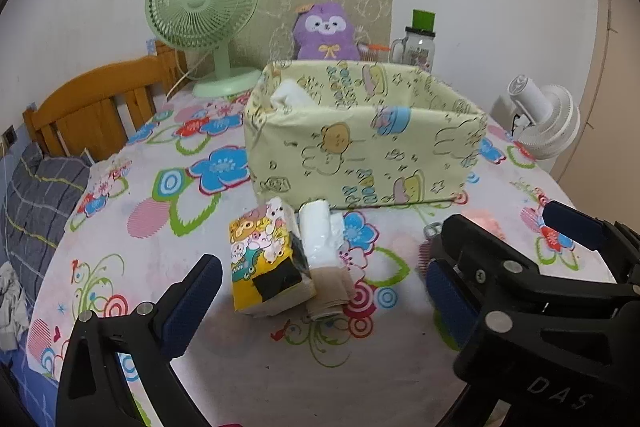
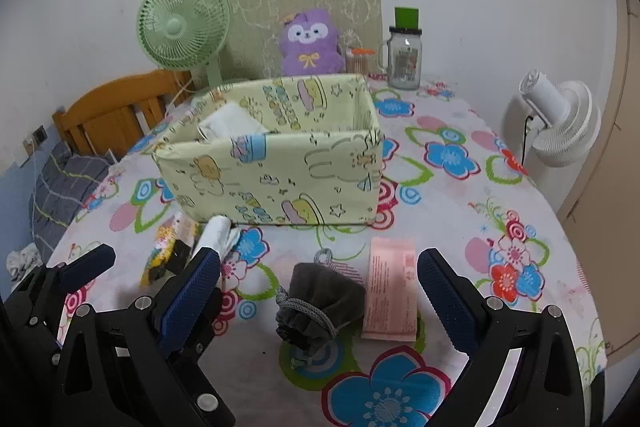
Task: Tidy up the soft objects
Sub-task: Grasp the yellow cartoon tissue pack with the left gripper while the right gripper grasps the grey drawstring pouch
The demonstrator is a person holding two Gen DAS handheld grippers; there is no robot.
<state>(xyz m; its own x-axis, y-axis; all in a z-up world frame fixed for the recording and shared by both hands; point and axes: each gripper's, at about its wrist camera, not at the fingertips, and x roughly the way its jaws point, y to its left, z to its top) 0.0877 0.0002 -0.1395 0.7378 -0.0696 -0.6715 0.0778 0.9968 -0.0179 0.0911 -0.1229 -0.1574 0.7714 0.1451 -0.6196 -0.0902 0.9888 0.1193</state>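
A pale yellow fabric storage box (image 1: 360, 155) stands mid-table, with a white cloth item (image 1: 290, 95) inside; it also shows in the right wrist view (image 2: 272, 171). In front of it lie a cartoon tissue pack (image 1: 268, 259), a white plastic-wrapped pack (image 1: 320, 235) and a beige roll (image 1: 330, 291). My left gripper (image 1: 316, 303) is open just before them. My right gripper (image 2: 318, 303) is open around a dark grey drawstring pouch (image 2: 320, 303), with a pink packet (image 2: 390, 291) beside it. The right gripper also appears in the left wrist view (image 1: 508, 251).
A green fan (image 1: 204, 15), purple plush (image 1: 326, 33), glass jar (image 1: 418, 41) and cardboard sheet stand at the table's back. A white fan (image 2: 558, 119) stands at the right edge. A wooden bed frame (image 1: 96, 107) and bedding lie left of the floral tablecloth (image 1: 240, 367).
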